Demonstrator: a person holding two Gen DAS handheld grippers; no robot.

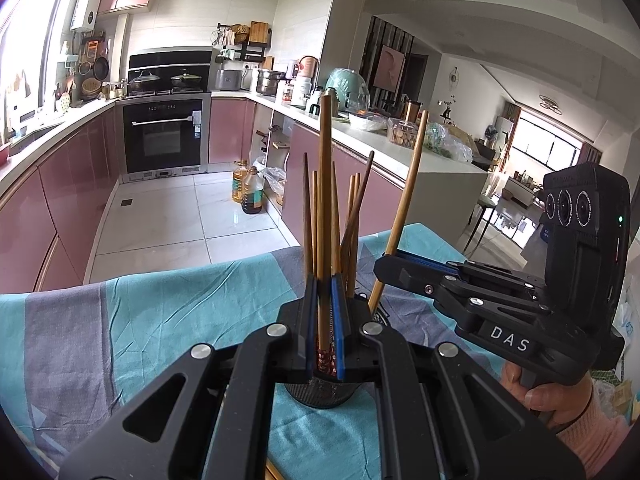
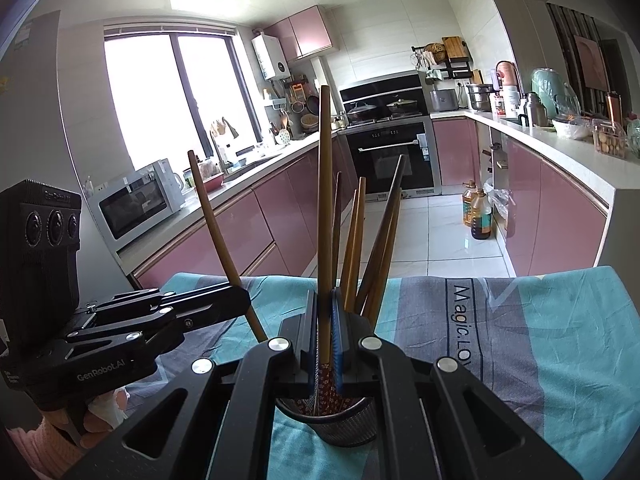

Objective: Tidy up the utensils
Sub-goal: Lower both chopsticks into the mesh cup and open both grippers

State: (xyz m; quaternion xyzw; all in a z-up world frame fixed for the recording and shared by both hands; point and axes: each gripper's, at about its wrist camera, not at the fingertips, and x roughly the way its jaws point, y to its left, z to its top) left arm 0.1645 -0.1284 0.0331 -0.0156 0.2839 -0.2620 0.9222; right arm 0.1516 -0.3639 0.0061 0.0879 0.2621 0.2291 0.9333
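Kitchen with pink cabinets; table under a blue-grey striped cloth.

Left wrist view: left gripper clamped on one chopstick, standing upright, its patterned end down inside the mesh cup. Several chopsticks already in the cup. Right gripper, right of the cup, pinches another one, tilted.

Right wrist view: right gripper closed on its chopstick over the cup; left gripper left of the cup.

Looks mostly done; both held sticks not yet released.
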